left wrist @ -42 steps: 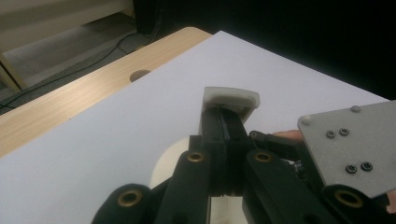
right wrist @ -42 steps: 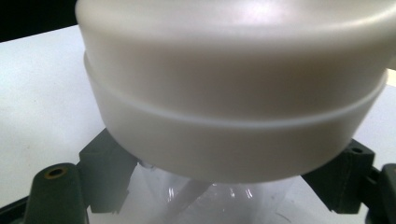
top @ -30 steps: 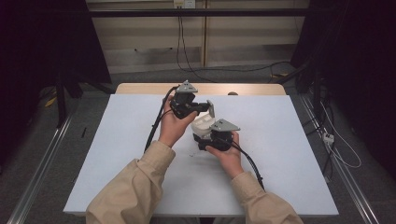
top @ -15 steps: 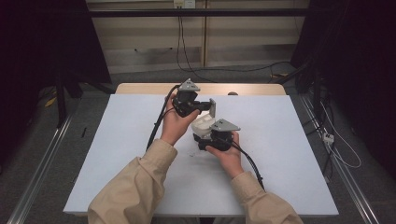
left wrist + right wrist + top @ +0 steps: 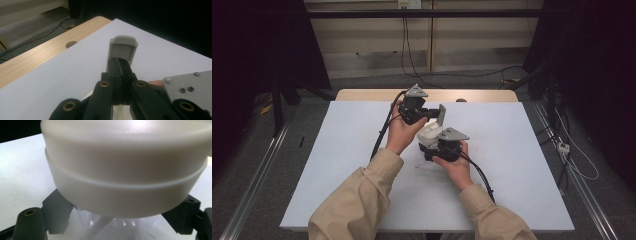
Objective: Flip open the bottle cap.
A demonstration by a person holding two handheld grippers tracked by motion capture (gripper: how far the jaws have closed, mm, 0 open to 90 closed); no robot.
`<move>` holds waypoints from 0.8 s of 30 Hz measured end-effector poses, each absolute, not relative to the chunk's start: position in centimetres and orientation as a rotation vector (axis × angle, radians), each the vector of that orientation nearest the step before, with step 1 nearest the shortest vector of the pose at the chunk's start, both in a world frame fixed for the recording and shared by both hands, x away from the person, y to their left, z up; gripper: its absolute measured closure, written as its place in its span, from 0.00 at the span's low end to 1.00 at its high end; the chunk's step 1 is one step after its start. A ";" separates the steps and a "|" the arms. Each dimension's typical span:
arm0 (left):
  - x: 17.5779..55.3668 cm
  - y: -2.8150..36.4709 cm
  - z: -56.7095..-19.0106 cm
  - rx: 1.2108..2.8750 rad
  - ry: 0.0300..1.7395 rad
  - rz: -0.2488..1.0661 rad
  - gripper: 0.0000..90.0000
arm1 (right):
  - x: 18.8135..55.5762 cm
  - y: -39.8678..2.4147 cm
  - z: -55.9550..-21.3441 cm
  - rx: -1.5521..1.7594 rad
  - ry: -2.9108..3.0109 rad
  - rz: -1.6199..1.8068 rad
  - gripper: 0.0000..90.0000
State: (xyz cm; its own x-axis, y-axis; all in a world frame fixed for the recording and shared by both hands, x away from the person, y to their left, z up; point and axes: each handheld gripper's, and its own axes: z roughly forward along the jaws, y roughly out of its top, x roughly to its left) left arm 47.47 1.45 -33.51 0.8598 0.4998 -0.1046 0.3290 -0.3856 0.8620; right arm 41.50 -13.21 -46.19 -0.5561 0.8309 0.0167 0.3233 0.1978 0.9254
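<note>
A small clear container (image 5: 117, 225) with a broad white cap (image 5: 125, 170) is held above the middle of the table. My right gripper (image 5: 120, 220) is shut on its clear body just under the cap, one black jaw on each side. From above, the white cap (image 5: 430, 132) sits just ahead of the right gripper (image 5: 433, 145). The cap's grey-white flip lid (image 5: 123, 47) stands up open. My left gripper (image 5: 120, 63) is shut on that lid, jaws pressed together on its thin flap. Seen from overhead, the left gripper (image 5: 434, 114) reaches in from the left to the raised flip lid (image 5: 441, 115).
The white table top (image 5: 522, 150) has a wooden strip (image 5: 37, 60) along its far edge with a round hole (image 5: 71, 44) in it. Black cables (image 5: 382, 137) trail from both grippers over the table. Floor rails and loose cables lie beside and behind the table.
</note>
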 end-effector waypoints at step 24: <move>47.8 0.7 -34.0 2.000 0.602 0.198 1.00 | 41.5 -13.3 -46.2 1.076 1.982 1.344 0.21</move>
State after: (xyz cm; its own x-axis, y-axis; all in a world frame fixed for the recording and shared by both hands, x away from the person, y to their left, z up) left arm 47.83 0.68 -34.00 0.8628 0.4928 -0.1130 0.3301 -0.3797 0.8642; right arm 41.50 -13.27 -46.19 -0.5559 0.8310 0.0194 0.3257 0.1962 0.9249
